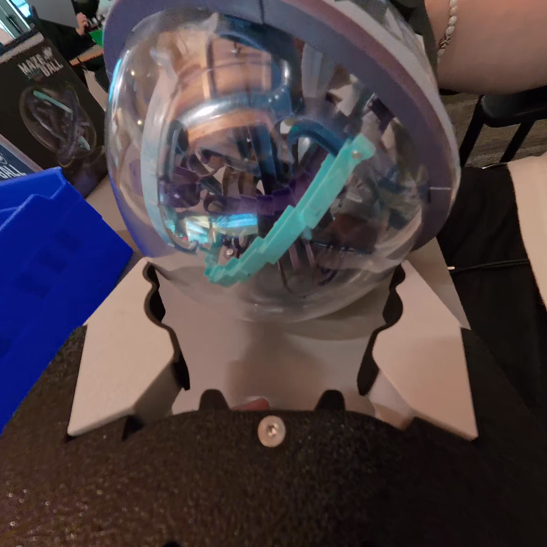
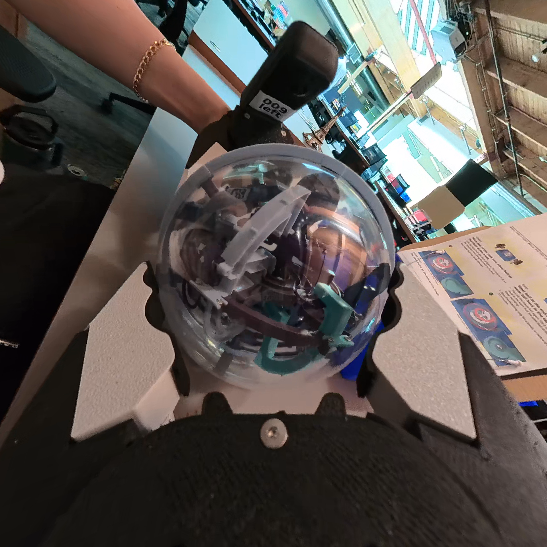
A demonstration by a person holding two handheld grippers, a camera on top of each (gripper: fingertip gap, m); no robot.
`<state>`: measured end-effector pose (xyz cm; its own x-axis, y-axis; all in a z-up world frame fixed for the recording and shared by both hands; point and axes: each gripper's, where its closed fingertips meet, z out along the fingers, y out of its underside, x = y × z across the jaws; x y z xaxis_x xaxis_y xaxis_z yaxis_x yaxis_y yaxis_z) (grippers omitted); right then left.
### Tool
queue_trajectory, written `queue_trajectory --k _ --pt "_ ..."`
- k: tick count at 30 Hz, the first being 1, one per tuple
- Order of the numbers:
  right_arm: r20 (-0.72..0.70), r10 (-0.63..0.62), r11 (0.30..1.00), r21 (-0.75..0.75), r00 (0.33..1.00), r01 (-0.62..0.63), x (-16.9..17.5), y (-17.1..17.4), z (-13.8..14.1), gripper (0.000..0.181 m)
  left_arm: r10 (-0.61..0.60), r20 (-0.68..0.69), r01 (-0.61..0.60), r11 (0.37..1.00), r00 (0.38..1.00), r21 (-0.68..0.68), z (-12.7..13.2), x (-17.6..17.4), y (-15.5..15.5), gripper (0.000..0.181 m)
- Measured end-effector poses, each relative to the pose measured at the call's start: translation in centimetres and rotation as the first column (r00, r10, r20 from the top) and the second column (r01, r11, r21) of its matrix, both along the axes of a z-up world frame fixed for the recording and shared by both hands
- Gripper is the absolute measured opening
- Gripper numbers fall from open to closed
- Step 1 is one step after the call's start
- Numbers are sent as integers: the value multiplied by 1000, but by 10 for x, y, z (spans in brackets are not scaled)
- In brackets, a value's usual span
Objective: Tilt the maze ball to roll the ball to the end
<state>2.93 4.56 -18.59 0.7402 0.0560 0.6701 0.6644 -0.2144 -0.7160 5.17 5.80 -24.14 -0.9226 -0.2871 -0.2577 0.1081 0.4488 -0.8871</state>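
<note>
Clear, hard plastic makes the maze ball light but slippery, so I cradle its curved sides with both my left gripper and right gripper spread wide against it, avoiding the grey seam ring.

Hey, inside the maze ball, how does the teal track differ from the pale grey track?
The teal track has a stepped, stair-like edge, while the pale grey track is a smooth arch. The teal one is vivid in colour and the grey one nearly white. Both run diagonally inside the clear maze ball.
</note>
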Motion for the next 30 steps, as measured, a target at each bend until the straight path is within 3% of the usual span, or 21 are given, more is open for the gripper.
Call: queue_trajectory --k 6,21,30 --pt "-45 24 999 31 999 -22 -1 6 3 145 27 -54 -27 1000 998 14 -4 1 4 150" --pt "-96 20 995 99 995 -11 4 5 5 139 81 31 -82 996 996 31 9 4 14 143" --pt "-135 30 992 127 990 -13 8 4 7 137 -2 55 -9 979 998 203 31 -9 37 139"
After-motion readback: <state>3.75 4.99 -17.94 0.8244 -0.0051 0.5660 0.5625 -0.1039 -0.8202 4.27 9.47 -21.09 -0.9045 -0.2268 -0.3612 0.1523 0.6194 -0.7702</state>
